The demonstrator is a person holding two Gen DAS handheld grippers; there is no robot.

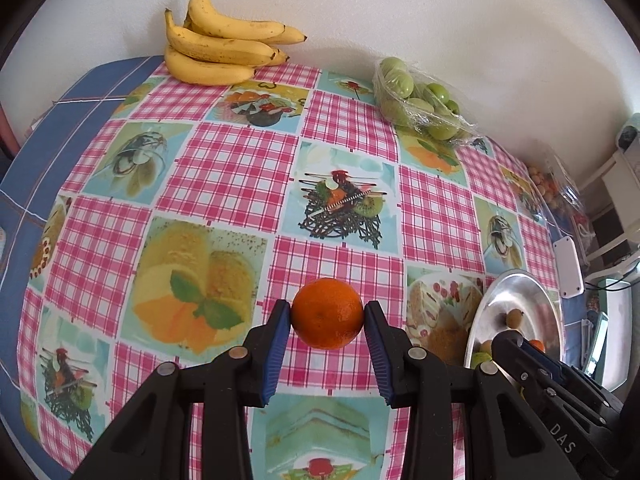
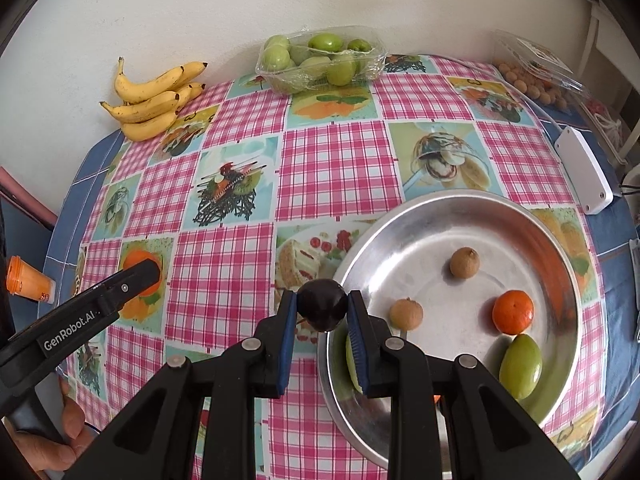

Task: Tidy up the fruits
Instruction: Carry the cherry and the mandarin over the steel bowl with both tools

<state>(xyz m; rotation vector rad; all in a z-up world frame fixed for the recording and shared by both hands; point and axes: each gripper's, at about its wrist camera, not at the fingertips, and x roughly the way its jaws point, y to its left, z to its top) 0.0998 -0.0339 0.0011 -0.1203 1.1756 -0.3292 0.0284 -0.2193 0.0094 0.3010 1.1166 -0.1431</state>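
Round glossy tangerine (image 1: 327,313), steel plate (image 2: 452,204)

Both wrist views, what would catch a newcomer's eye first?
Each gripper clamps a fruit: the left gripper holds an orange above the checked tablecloth, and the right gripper holds a dark plum at the near rim of the metal plate. Bananas lie at the far edge by the wall.

the left claw (image 1: 327,316) clamps an orange (image 1: 327,313) above the checked tablecloth (image 1: 240,168).
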